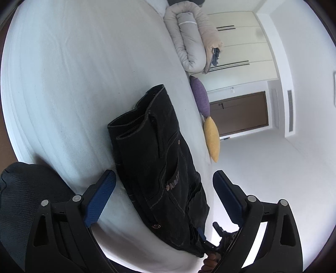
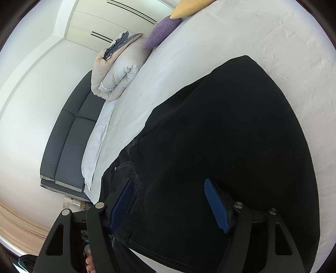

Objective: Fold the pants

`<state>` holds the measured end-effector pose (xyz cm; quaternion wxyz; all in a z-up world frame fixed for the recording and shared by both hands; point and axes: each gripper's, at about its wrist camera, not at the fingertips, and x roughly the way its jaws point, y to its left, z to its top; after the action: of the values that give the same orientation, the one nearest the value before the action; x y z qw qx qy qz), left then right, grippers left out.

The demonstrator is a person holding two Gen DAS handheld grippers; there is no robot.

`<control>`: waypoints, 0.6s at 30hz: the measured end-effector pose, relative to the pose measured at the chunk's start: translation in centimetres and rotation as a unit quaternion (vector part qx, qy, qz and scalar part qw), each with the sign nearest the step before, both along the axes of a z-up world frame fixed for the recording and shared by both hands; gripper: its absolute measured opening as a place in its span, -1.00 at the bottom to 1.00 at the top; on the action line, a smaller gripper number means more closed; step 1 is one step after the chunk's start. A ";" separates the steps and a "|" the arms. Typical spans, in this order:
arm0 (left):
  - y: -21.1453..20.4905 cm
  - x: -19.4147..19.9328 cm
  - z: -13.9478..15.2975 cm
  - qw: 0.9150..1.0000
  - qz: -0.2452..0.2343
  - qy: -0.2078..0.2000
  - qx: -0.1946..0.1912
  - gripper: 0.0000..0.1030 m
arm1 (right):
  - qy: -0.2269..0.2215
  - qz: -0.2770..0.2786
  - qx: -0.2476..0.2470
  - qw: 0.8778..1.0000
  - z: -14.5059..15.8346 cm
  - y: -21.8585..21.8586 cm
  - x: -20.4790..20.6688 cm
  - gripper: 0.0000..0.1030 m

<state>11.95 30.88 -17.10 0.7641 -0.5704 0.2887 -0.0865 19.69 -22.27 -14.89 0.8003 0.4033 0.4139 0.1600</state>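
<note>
A: What is given by the left wrist view that is missed by the right?

B: The pants (image 1: 161, 168) are seen as a folded dark bundle, with the leg hems stacked at the far end and a pocket with stitching and rivets nearer the camera. A brown door (image 1: 239, 113) is shown only there, and the tip of the right claw (image 1: 210, 237) with a hand (image 1: 211, 261) is caught at the bottom edge.

A: And by the right wrist view?

B: A dark headboard (image 2: 67, 142) and a white pillow (image 2: 94, 147) at the head of the bed (image 2: 189, 63) are shown only there. The purple cushion (image 2: 163, 31), the yellow cushion (image 2: 189, 8) and the rolled duvet (image 2: 117, 73) are seen in both.

A: How is the left claw (image 1: 163, 197) placed?

B: It is spread wide with nothing held; the pants are seen lying on the bed between and beyond its blue pads, neither of which presses the cloth.

A: And the right claw (image 2: 170, 208)?

B: It is held partly open over the pants, which fill the frame as a broad black sheet. One pad (image 2: 122, 203) is laid against the seam by the pocket, the other pad (image 2: 216, 205) over plain cloth; no fabric is seen pinched between them
</note>
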 end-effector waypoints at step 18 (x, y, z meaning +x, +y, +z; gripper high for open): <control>1.2 1.6 -5.5 0.993 0.018 -0.016 -0.119 -0.19 | 0.005 0.011 0.006 1.000 -0.2 0.0 0.0 0.16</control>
<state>13.56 32.05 -22.58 0.6970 -0.6608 0.2534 -0.1156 19.74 -22.28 -15.07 0.7940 0.4047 0.4210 0.1690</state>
